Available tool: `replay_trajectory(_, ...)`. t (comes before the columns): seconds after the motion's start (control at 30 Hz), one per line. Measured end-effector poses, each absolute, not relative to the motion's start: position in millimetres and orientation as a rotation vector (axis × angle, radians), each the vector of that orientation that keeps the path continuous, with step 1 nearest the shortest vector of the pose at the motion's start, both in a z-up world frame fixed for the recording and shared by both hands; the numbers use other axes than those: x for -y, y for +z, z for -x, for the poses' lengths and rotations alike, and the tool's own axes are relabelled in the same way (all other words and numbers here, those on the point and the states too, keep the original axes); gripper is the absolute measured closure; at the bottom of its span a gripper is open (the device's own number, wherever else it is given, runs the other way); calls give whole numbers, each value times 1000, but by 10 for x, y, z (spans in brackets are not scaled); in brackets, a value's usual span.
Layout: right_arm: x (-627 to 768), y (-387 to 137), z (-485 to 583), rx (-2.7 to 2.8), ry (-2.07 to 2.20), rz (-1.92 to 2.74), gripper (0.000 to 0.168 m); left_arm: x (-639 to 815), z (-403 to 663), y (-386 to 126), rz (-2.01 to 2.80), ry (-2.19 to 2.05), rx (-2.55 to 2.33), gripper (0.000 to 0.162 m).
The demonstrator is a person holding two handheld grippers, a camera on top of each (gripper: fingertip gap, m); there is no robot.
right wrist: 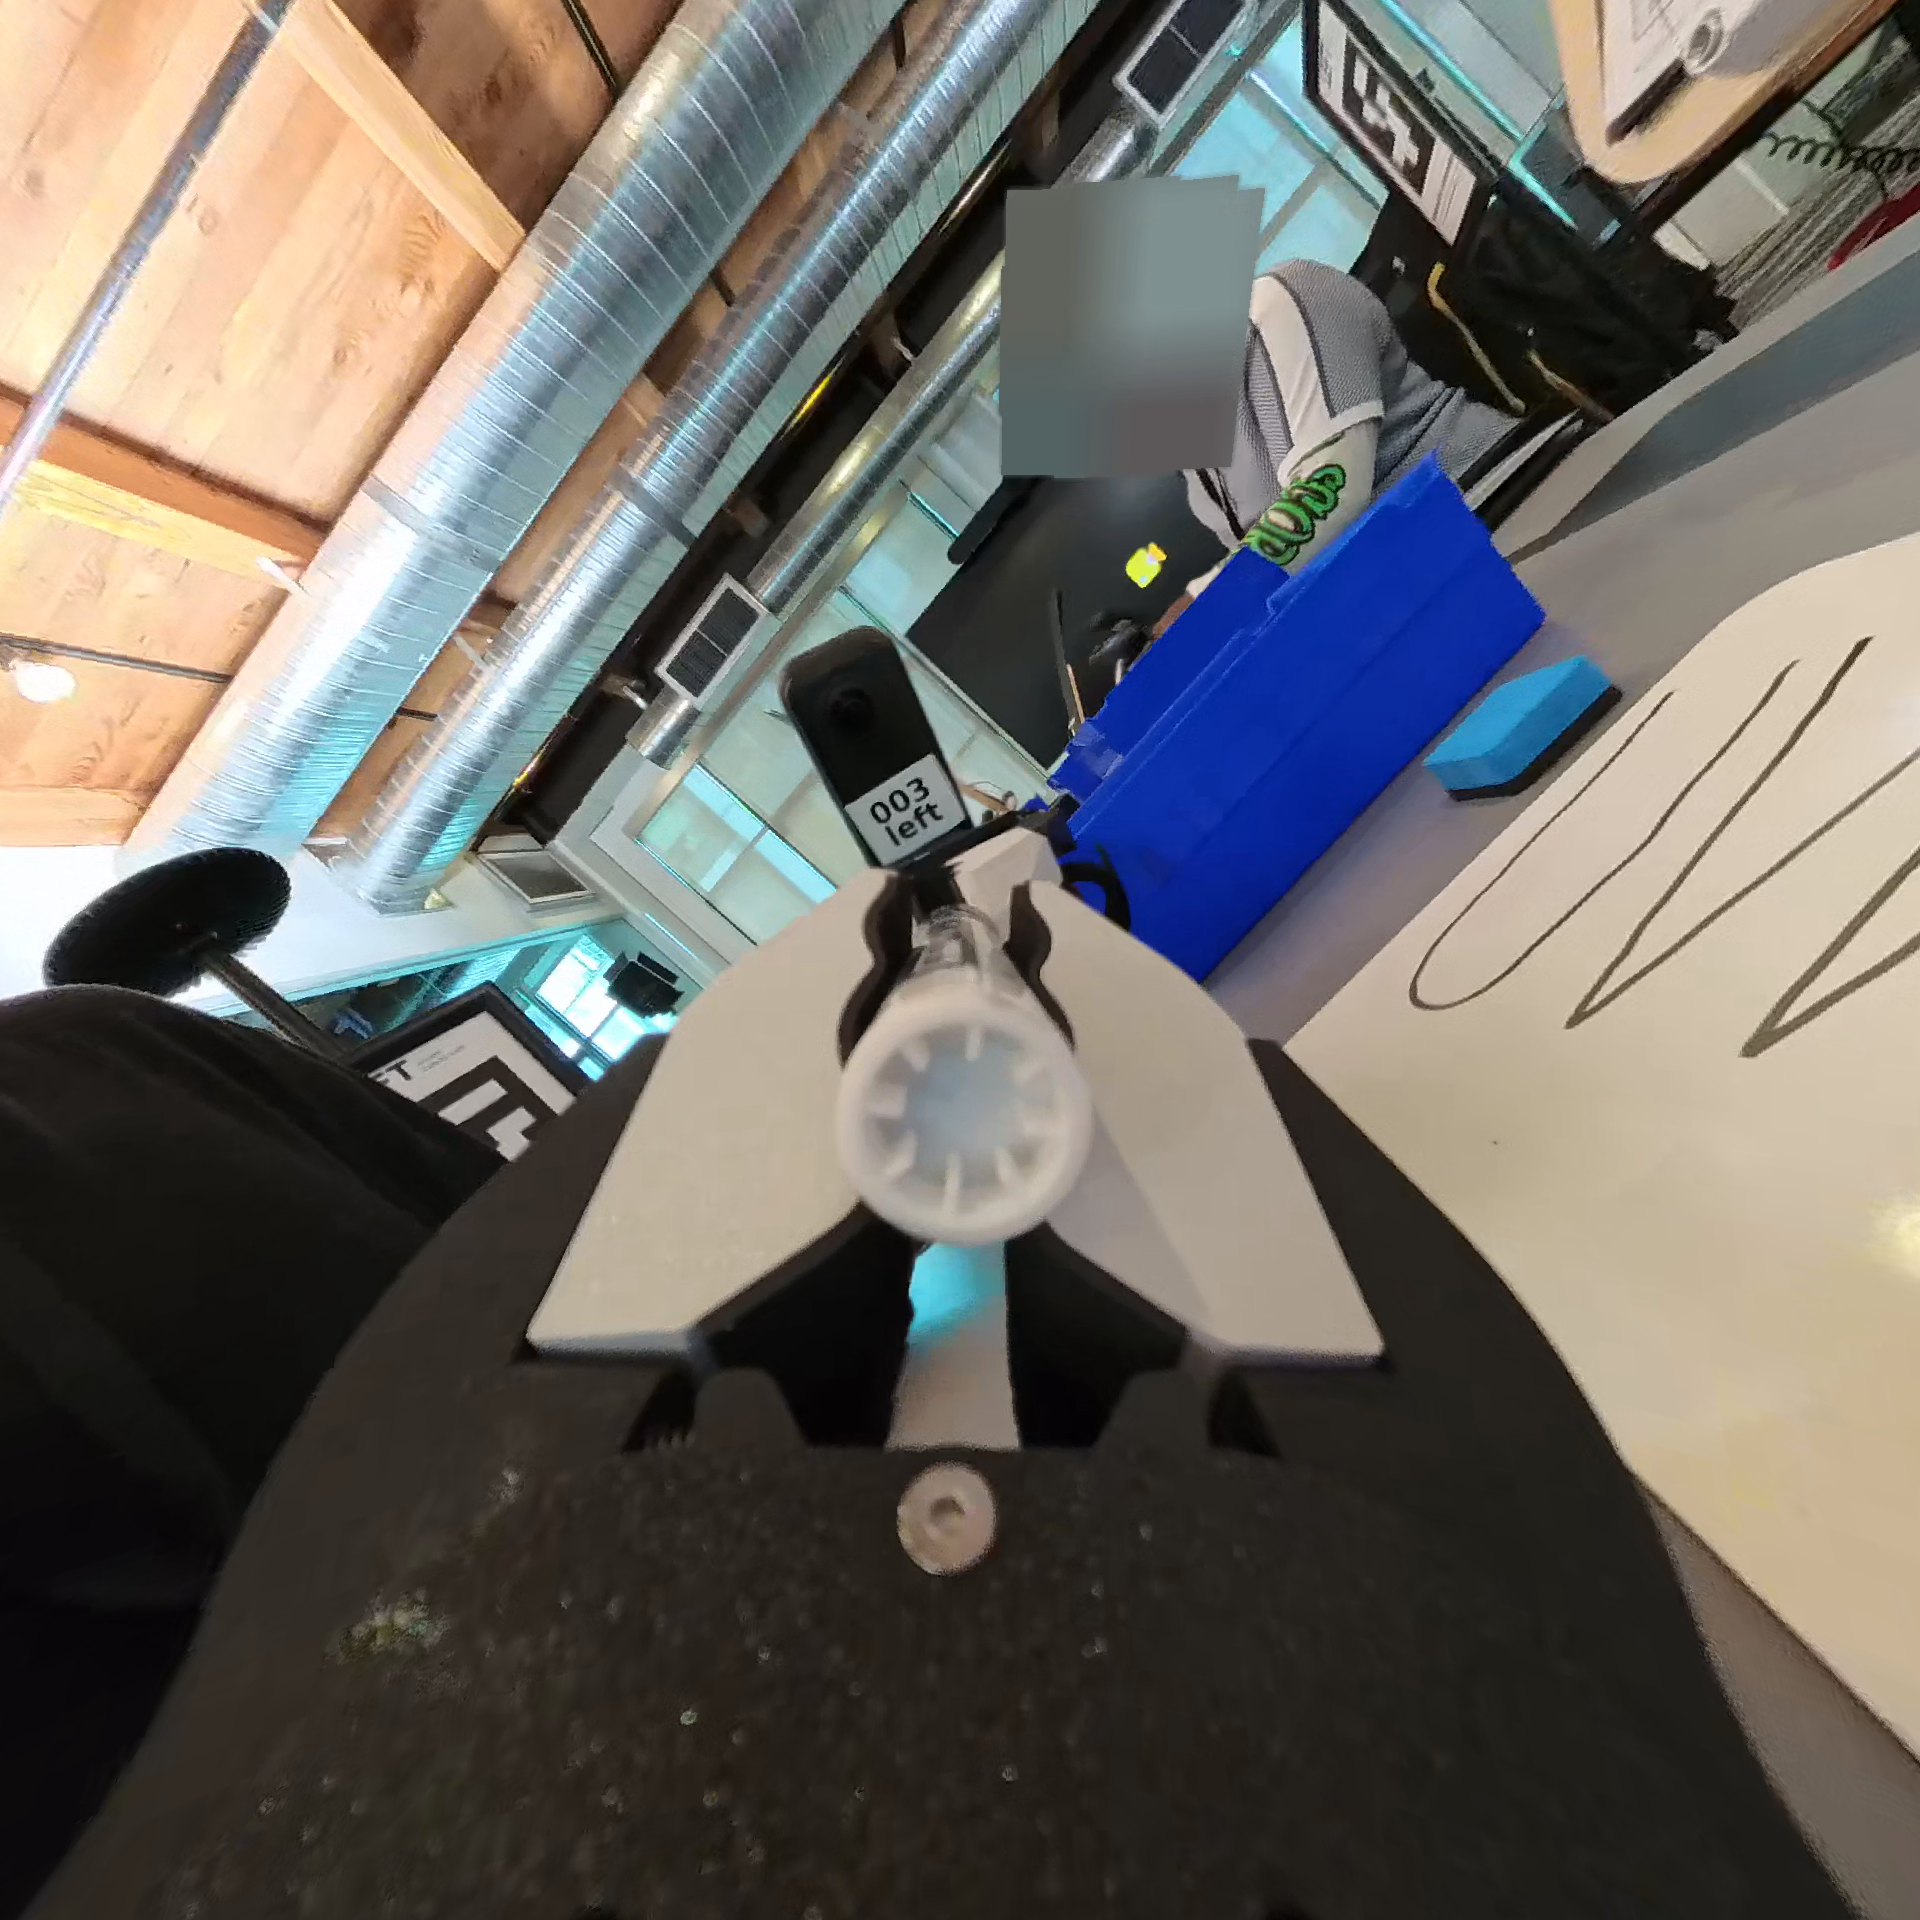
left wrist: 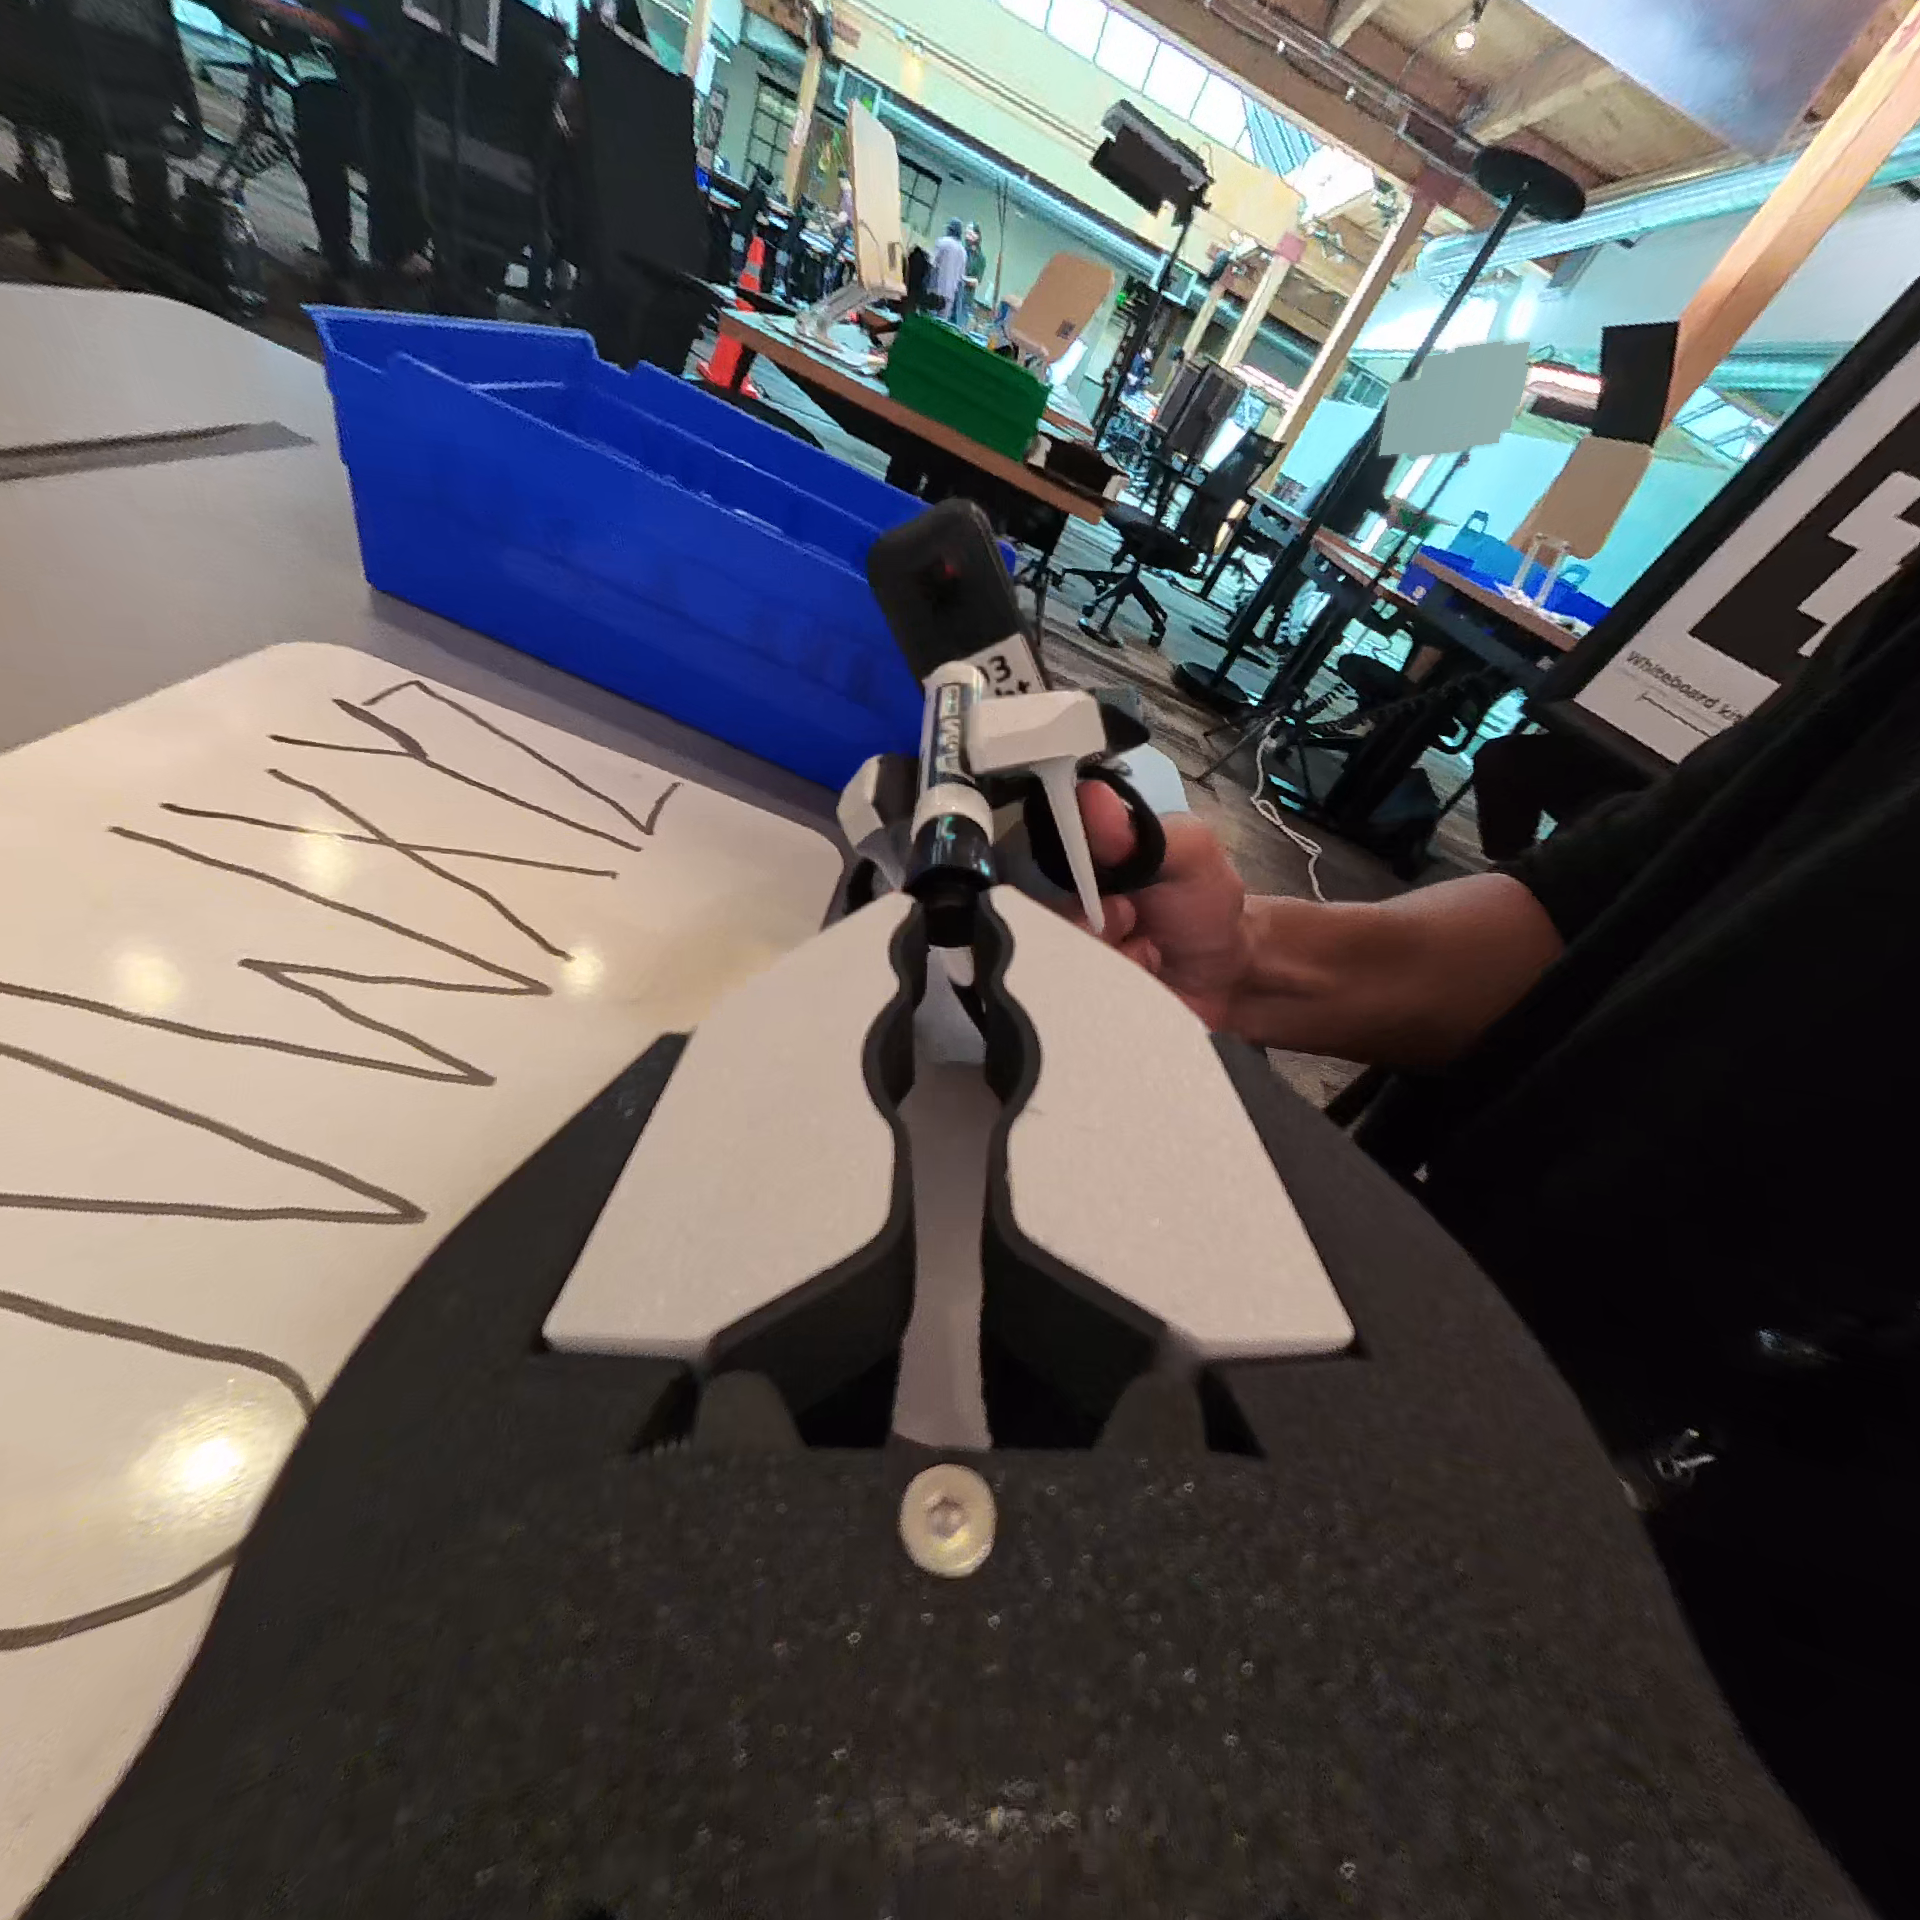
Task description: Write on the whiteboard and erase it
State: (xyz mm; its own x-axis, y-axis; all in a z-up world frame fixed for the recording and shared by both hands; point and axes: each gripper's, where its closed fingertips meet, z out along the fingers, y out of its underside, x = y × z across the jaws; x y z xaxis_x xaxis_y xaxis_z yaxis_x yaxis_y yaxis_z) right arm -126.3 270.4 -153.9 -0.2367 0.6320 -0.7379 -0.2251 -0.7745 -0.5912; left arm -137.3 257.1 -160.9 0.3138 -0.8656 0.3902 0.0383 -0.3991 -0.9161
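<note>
The right gripper (right wrist: 961, 940) had its jaws closed around the marker (right wrist: 964, 1117), whose white butt end faced the camera. The left gripper (left wrist: 948, 940) pinched the marker's black end (left wrist: 948, 904), jaws nearly together. The whiteboard (left wrist: 208, 1039), covered in zigzag lines, lay at nine o'clock. A blue bin (left wrist: 623, 520) stood at eleven o'clock; the eraser (right wrist: 1517, 727) lay beside it.
</note>
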Motion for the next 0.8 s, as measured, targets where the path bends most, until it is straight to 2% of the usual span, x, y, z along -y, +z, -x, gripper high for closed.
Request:
replay_trajectory(0.27,-2745,-1545,1276,559,1984,1522,149,-2585,1387,-1659,1713,-1217,-758,153)
replay_trajectory(0.3,-2756,-1535,1277,570,1950,1522,149,-2587,1411,-1648,1719,-1205,-746,146)
replay_trajectory(0.33,-2776,-1531,1276,575,1914,1526,149,-2598,1468,-1618,1726,-1199,-701,127)
replay_trajectory(0.37,-2799,-1538,1275,578,1884,1537,149,-2627,1563,-1598,1740,-1173,-633,114)
replay_trajectory(0.4,-2809,-1554,1274,590,1861,1549,149,-2646,1679,-1600,1755,-1113,-571,110)
replay_trajectory(0.53,-2857,-1582,1242,622,1730,1587,149,-2593,2066,-1851,1833,-827,-444,110)
replay_trajectory(0.6,-2902,-1385,1124,633,1655,1622,149,-2517,2111,-1961,1876,-830,-426,110)
replay_trajectory(0.7,-3357,-913,329,632,1110,1835,149,-2484,2141,-1993,1897,-824,-417,112)
replay_trajectory(0.8,-4084,-1088,-912,491,459,2277,149,-2488,2126,-2045,1912,-839,-419,113)
